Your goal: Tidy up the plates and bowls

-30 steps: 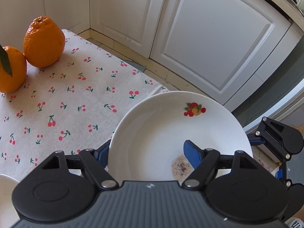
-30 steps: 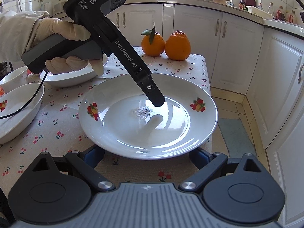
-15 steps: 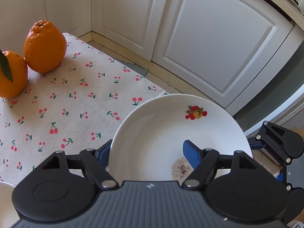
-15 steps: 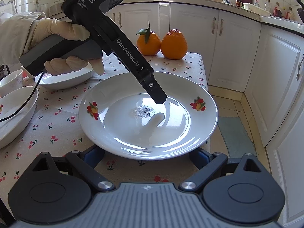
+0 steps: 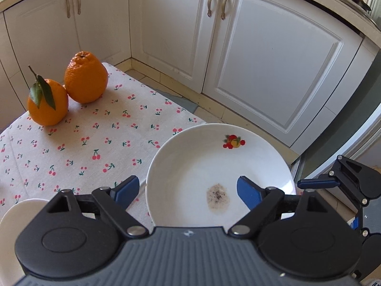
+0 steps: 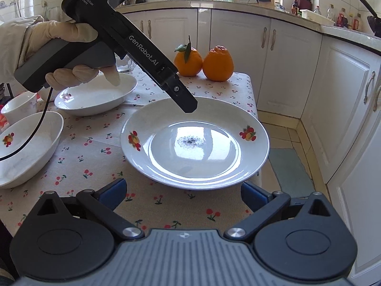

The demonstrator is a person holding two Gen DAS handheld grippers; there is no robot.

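A white plate with fruit prints and a dark speckled smear in its middle lies flat on the cherry-print tablecloth, near the table's right edge. My left gripper, held in a gloved hand, hangs just above the plate's far rim, clear of it. In the left wrist view its jaws are opening on either side of the plate rim, and the blue pads do not press on it. My right gripper sits low at the plate's near edge, its jaws opening wide with nothing held.
Two oranges stand at the table's far end. Two white bowls and a cup sit on the left. White cabinets and tiled floor lie beyond the table's right edge.
The left gripper's jaws, shut on the plate's rim before, have come apart and the gripper has lifted up and back. The right gripper's jaws widened a little.
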